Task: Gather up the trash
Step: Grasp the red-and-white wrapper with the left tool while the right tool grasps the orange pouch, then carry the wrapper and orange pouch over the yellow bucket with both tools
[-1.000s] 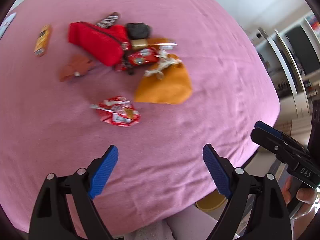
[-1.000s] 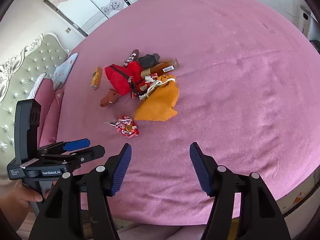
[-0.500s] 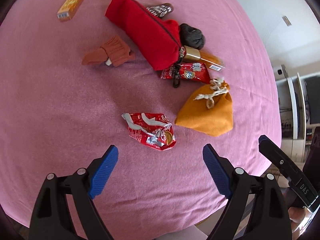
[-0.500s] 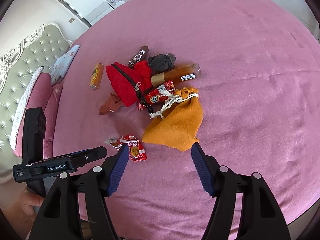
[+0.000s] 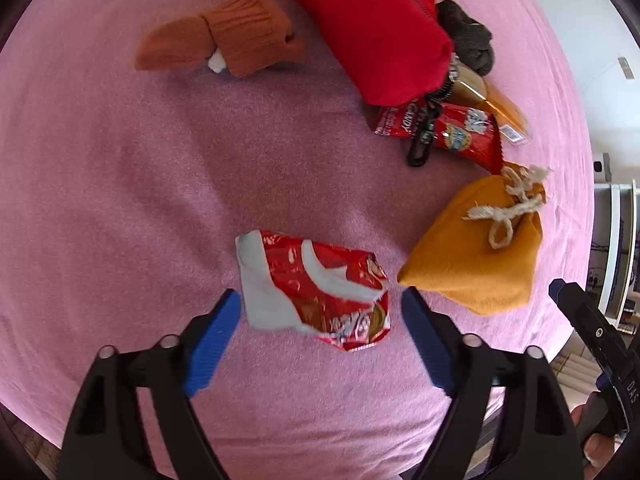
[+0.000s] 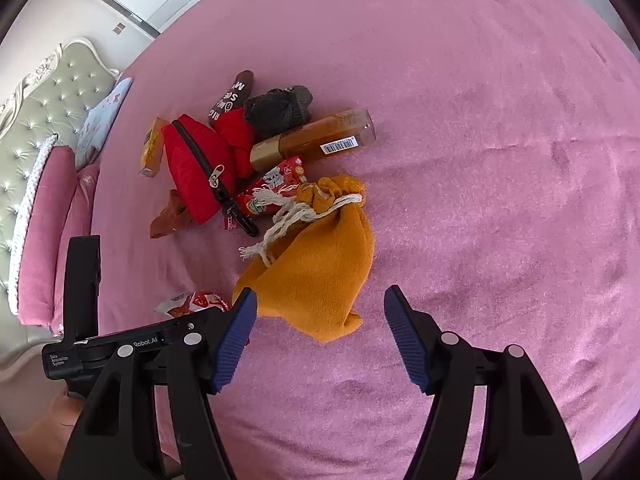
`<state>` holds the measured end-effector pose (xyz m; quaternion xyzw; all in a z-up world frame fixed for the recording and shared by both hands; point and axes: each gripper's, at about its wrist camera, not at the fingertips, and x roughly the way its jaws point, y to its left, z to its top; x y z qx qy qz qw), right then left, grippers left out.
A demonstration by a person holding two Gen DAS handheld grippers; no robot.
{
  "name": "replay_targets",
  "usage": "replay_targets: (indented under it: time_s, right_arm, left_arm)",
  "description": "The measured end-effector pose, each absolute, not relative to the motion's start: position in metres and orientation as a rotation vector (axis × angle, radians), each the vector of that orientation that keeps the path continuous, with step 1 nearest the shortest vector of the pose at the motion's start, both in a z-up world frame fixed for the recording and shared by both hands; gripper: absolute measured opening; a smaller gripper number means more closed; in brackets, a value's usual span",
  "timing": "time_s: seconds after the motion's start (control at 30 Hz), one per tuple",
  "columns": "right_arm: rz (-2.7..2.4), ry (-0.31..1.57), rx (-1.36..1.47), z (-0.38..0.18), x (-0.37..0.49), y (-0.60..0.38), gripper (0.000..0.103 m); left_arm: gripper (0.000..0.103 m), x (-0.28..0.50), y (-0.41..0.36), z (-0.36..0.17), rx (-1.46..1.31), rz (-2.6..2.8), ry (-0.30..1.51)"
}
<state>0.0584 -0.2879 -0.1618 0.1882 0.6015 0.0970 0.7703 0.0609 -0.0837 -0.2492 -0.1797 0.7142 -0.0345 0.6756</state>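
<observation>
A crumpled red and white snack wrapper [image 5: 316, 284] lies on the pink bedspread [image 5: 120, 184]. My left gripper [image 5: 320, 300] is open with its blue pads on either side of the wrapper's near end. The wrapper also shows in the right wrist view [image 6: 192, 302], partly behind the left gripper's body. A second red candy wrapper [image 5: 452, 132] lies under a black zip pull beside an orange drawstring pouch [image 5: 480, 248]. My right gripper [image 6: 318, 300] is open and empty, hovering over the near end of the pouch [image 6: 316, 256].
A red zip pouch [image 6: 200, 168], an amber bottle [image 6: 316, 140], a dark grey sock [image 6: 280, 106], a brown sock [image 5: 224, 36] and a small yellow box [image 6: 151, 152] lie in a cluster. A tufted headboard [image 6: 44, 92] and pink pillows [image 6: 44, 232] are at the left.
My left gripper has moved forward and down until its pads flank the snack wrapper. My right gripper has moved closer to the orange pouch. Both stay open.
</observation>
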Motion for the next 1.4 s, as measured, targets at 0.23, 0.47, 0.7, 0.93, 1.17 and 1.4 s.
replay_targets:
  time_s: [0.23,0.47,0.7,0.93,1.17,1.4]
  right_arm:
    - [0.221,1.350,0.412,-0.181,0.076,-0.284,0.065]
    - [0.201,1.381,0.471,-0.195,0.086,-0.285,0.068]
    - [0.165,1.448,0.526,-0.215,0.086,-0.290,0.067]
    - [0.184,1.411,0.574,-0.207,0.079,-0.292,0.024]
    - [0.187,1.336,0.589,-0.167,0.050,-0.301,0.023]
    - [0.124,1.255,0.617,-0.128,-0.006,-0.322,0.023]
  left_arm:
    - [0.045,0.070,-0.086,-0.253,-0.427,-0.040,1.592]
    - [0.040,0.068,-0.066,-0.239,-0.505,-0.050,1.533]
    - [0.040,0.068,-0.047,-0.230,-0.526,-0.047,1.523]
    - [0.040,0.066,-0.039,-0.217,-0.535,-0.086,1.518]
    - [0.040,0.048,-0.054,-0.185,-0.457,-0.186,1.482]
    - [0.040,0.026,-0.070,-0.145,-0.327,-0.298,1.438]
